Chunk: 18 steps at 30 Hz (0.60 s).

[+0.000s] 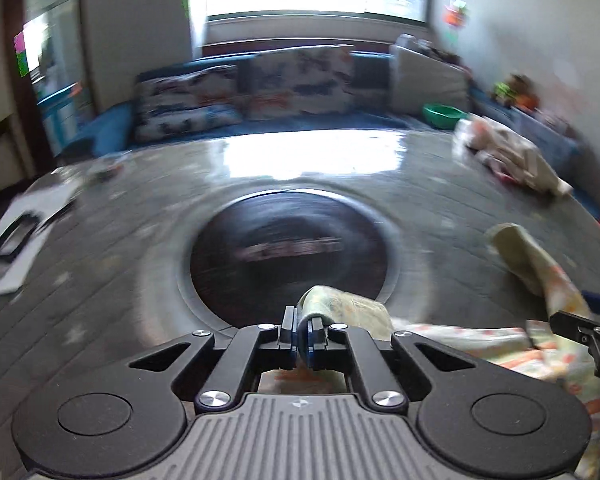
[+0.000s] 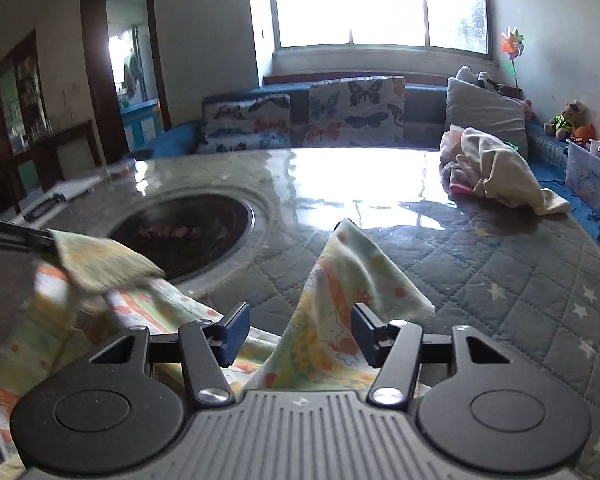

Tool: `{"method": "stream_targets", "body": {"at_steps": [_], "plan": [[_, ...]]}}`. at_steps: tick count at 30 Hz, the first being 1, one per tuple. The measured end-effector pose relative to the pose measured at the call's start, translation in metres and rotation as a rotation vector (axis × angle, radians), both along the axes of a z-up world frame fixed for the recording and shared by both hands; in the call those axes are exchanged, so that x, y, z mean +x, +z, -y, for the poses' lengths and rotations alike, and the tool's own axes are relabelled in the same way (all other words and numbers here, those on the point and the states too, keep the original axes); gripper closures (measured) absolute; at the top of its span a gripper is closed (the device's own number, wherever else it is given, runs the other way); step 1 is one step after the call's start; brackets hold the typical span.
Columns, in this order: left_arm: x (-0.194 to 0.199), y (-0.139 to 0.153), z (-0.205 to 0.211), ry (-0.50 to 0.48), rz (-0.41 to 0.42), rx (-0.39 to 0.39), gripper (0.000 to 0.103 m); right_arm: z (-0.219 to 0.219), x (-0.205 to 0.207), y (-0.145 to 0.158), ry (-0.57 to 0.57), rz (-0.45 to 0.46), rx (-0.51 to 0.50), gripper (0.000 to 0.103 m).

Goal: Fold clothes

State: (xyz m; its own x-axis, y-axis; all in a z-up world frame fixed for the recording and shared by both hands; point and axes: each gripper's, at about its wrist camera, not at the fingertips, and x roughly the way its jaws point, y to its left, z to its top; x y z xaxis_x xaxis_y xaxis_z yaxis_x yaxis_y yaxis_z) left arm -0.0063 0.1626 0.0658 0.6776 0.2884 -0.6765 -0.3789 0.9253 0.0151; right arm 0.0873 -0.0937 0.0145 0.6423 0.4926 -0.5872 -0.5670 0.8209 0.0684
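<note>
A pale yellow-green printed garment (image 2: 332,320) with orange patterns lies at the near edge of a quilted table. My left gripper (image 1: 303,334) is shut on a corner of this garment (image 1: 340,304) and lifts it over the dark round inset. My right gripper (image 2: 298,334) is open, its blue pads (image 2: 234,334) on either side of a raised fold of the cloth that stands up between them. The right gripper also shows at the right edge of the left wrist view (image 1: 592,334). The left gripper's fingers (image 2: 16,236) enter the right wrist view from the left.
A dark round inset (image 2: 184,236) sits in the grey star-quilted table cover (image 2: 500,280). A heap of cream and pink clothes (image 2: 496,168) lies at the far right. White paper (image 1: 16,236) lies at the left. Sofa with butterfly cushions (image 2: 356,112) behind; plastic bin (image 2: 588,180) at right.
</note>
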Motion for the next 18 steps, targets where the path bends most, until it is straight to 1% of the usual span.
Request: {"method": "stream_targets", "body": {"at_steps": [1, 2, 4, 5, 7, 10, 11, 12, 13, 14, 15, 17, 18], "plan": [[-0.007, -0.002, -0.008, 0.024, -0.005, 0.001, 0.098, -0.002, 0.002, -0.002, -0.001, -0.001, -0.012, 0.059], [-0.014, -0.004, -0.016, 0.047, -0.012, 0.003, 0.098, -0.003, 0.003, -0.004, -0.003, -0.004, -0.029, 0.064], [-0.027, -0.009, -0.031, 0.084, -0.028, -0.006, 0.098, -0.003, 0.004, -0.006, -0.01, -0.002, -0.053, 0.087], [-0.032, -0.013, -0.037, 0.102, -0.036, -0.008, 0.098, -0.002, 0.002, -0.006, -0.015, 0.004, -0.06, 0.089], [-0.042, -0.018, -0.047, 0.137, -0.049, -0.012, 0.098, 0.007, -0.008, 0.001, -0.034, 0.062, -0.089, 0.096], [-0.056, -0.024, -0.061, 0.182, -0.058, -0.022, 0.099, 0.02, -0.018, 0.014, -0.062, 0.128, -0.102, 0.098], [-0.061, -0.026, -0.063, 0.192, -0.061, -0.024, 0.099, 0.03, -0.024, 0.022, -0.082, 0.164, -0.104, 0.098], [-0.066, -0.028, -0.065, 0.201, -0.066, -0.027, 0.099, 0.034, -0.026, 0.025, -0.091, 0.178, -0.105, 0.099], [-0.071, -0.03, -0.067, 0.209, -0.07, -0.03, 0.099, 0.045, -0.029, 0.032, -0.118, 0.216, -0.114, 0.099], [-0.076, -0.031, -0.069, 0.218, -0.074, -0.032, 0.099, 0.052, -0.031, 0.036, -0.139, 0.233, -0.121, 0.099], [-0.08, -0.034, -0.071, 0.224, -0.083, -0.032, 0.099, 0.059, -0.032, 0.039, -0.157, 0.233, -0.126, 0.099], [-0.086, -0.04, -0.073, 0.236, -0.103, -0.031, 0.099, 0.071, -0.034, 0.04, -0.177, 0.202, -0.126, 0.099], [-0.09, -0.041, -0.073, 0.239, -0.107, -0.029, 0.099, 0.073, -0.036, 0.04, -0.172, 0.188, -0.115, 0.096]]}}
